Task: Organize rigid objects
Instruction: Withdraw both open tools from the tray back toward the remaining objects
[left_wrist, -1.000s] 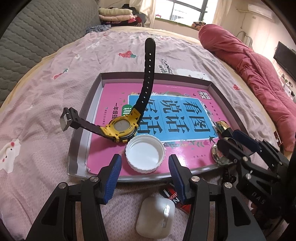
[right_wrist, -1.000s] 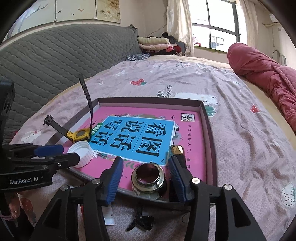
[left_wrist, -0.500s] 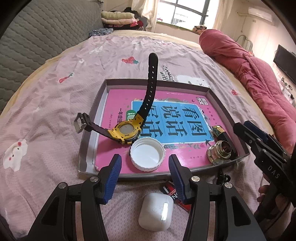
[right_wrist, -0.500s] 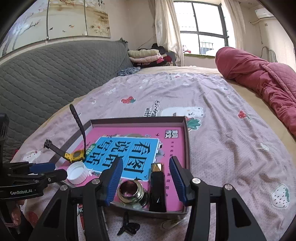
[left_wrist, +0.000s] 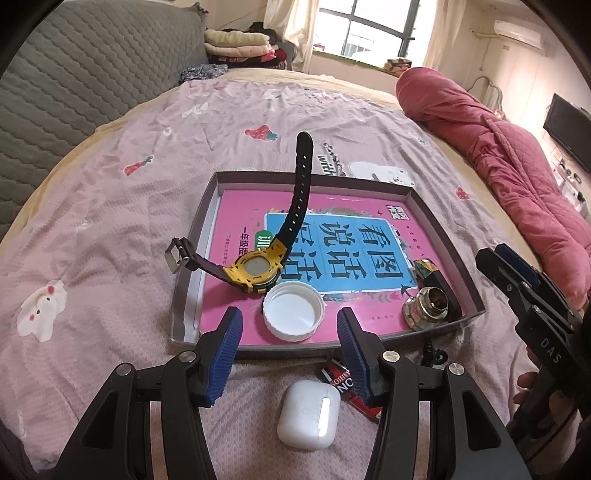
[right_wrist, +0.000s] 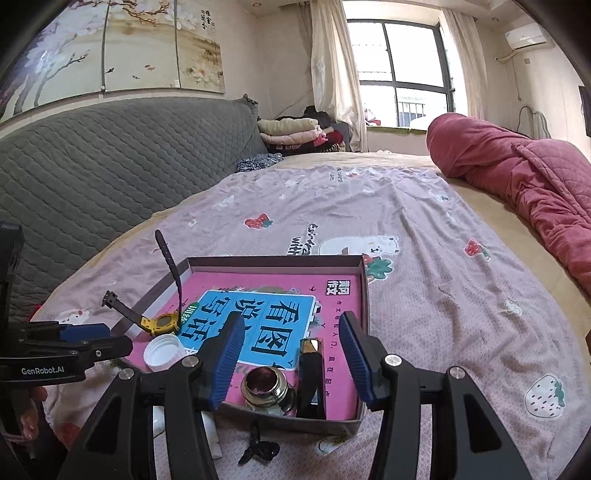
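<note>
Bed: a pink-lilac bedsheet printed with strawberries and little bears (left_wrist: 147, 229) carries everything; a grey quilted headboard (left_wrist: 74, 66) stands at the far left.
Watch: the yellow-cased wristwatch with black rubber straps (left_wrist: 255, 269) lies in the left part of the tray; its buckle strap hangs out over the left wall and its other strap stands up almost straight.
Tray: the shallow grey cardboard box lid (left_wrist: 192, 258) lies flat on the bed, and a pink book cover with a blue panel of large characters fills its floor.
Cap: the white round plastic screw cap (left_wrist: 293, 314) lies open side up on the pink floor, touching the watch case, near the front wall.
My left tongs: the black tongs with blue ribbed pads (left_wrist: 290, 349) are spread wide above the front wall of the tray and pinch nothing; the cap shows between the two pads.
Earbud case: a white rounded plastic case (left_wrist: 308, 415) lies on the bed outside the tray, just beside a red and black packet (left_wrist: 338, 378).
Metal fitting: a silver threaded metal ring (right_wrist: 267, 389) stands in the front right corner of the tray.
Lighter: a black narrow block with a gold top (right_wrist: 310, 369) lies touching the metal fitting.
My right tongs: my second black tongs with blue pads (right_wrist: 291, 358) are spread and hold nothing; the fitting and the lighter show between the pads, untouched.
Blanket: a red quilted blanket (right_wrist: 517, 177) is rolled up along the right side of the bed.
</note>
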